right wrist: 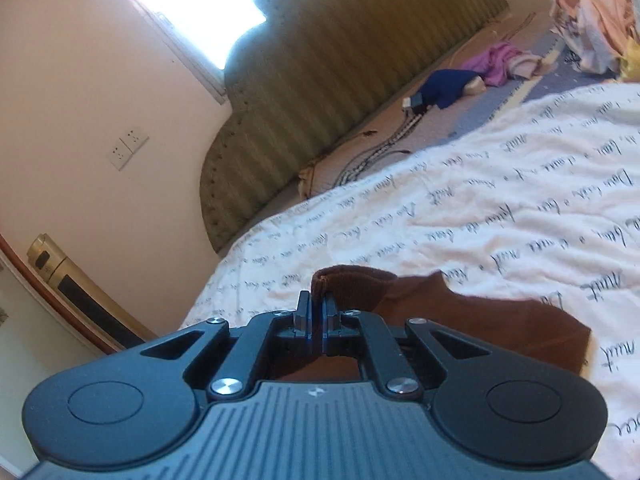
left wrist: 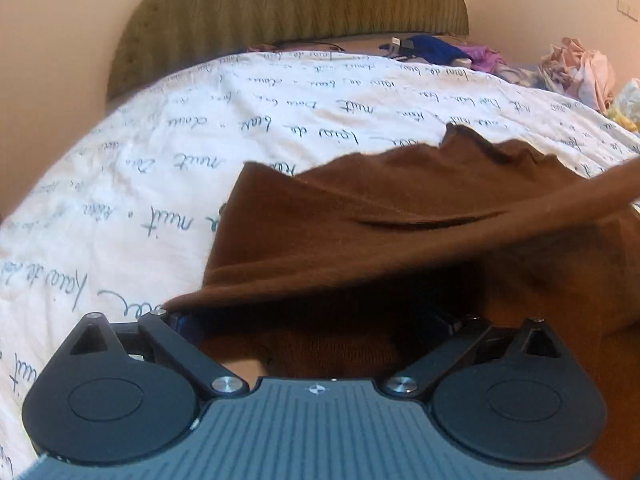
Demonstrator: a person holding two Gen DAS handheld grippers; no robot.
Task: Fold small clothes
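A brown garment [left wrist: 400, 216] lies on the white duvet with handwriting print [left wrist: 160, 168]. In the left wrist view its near fold drapes over my left gripper [left wrist: 316, 320]. That gripper's arms are spread wide, so it is open, and the cloth hides its fingertips. A taut band of the brown cloth runs off to the right edge. In the right wrist view my right gripper [right wrist: 318, 306] is shut on a rolled edge of the brown garment [right wrist: 480, 320], and the rest of the cloth trails to the right over the duvet [right wrist: 480, 208].
A green striped headboard [right wrist: 320, 80] stands against the wall behind the bed. Blue clothes [right wrist: 444, 84] and purple clothes [right wrist: 496, 60] lie near it beside a cable [right wrist: 380, 152]. A heap of pale clothes [left wrist: 580, 72] sits at the far right. Wall sockets [right wrist: 128, 148] and a bright window show on the left.
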